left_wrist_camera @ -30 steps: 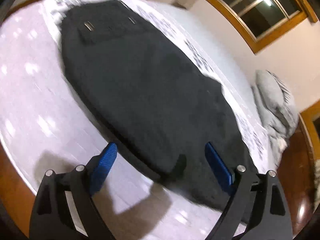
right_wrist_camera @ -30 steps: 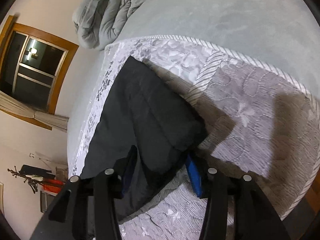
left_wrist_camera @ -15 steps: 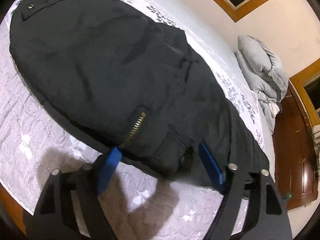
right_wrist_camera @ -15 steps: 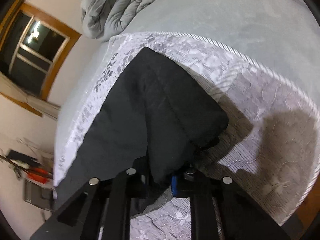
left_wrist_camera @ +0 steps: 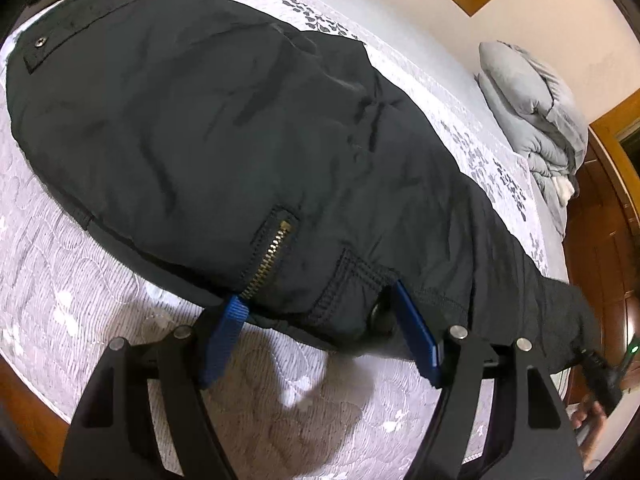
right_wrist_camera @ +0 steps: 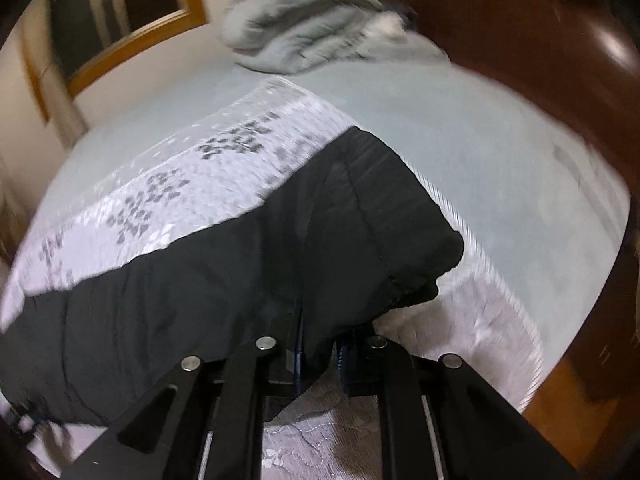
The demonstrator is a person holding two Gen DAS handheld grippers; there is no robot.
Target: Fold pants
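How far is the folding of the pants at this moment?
Early stage. Done: the black pants lie spread flat on the quilted bed cover. In hand: the right gripper is shut on the leg hem, and the left gripper is open around the waistband by the zipper. Left: no fold is visible yet.

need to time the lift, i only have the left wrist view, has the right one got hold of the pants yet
Observer: Yes, the right gripper is shut on the pants, pinching the leg end.
Operator: does the hem lie flat there
Observer: No, the fabric rises bunched off the quilted bedspread.
Operator: anything near it
Observer: A grey duvet lies heaped at the far end by the wooden headboard, apart from the pants.
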